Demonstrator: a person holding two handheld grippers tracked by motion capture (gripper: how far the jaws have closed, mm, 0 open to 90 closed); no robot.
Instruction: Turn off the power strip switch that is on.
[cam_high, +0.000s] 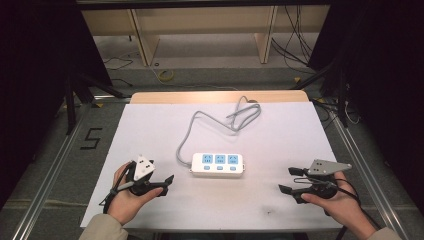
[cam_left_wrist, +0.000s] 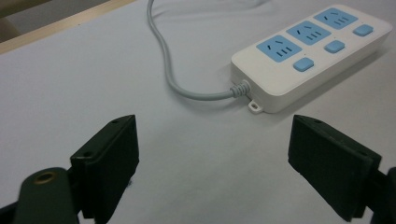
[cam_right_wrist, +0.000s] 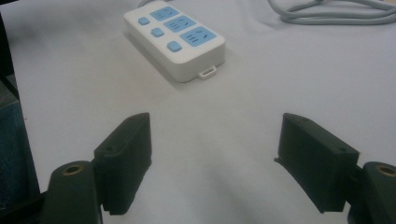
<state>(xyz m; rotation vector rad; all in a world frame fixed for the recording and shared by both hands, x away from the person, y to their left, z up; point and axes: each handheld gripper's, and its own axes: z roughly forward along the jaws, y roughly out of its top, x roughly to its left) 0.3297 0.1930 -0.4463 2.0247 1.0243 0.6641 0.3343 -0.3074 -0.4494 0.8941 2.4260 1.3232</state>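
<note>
A white power strip (cam_high: 217, 165) with three blue sockets and three blue switches lies flat in the middle of the white table top (cam_high: 150, 130). Its grey cable (cam_high: 215, 120) runs off its left end and loops toward the far edge. My left gripper (cam_high: 165, 185) is held low to the strip's left, open and holding nothing. My right gripper (cam_high: 287, 180) sits to its right, also open with nothing in it. In the left gripper view the strip (cam_left_wrist: 308, 56) and cable (cam_left_wrist: 168, 70) lie beyond the gripper (cam_left_wrist: 212, 158). The right gripper view has the strip (cam_right_wrist: 175, 39) ahead of the gripper (cam_right_wrist: 215, 158).
A wooden strip (cam_high: 215, 96) borders the table's far side. Behind it stand wooden shelf frames (cam_high: 200, 30), with loose cables (cam_high: 295, 45) on the floor. Metal rails (cam_high: 50, 170) run along both sides. The coiled cable (cam_right_wrist: 327, 11) lies at the far right.
</note>
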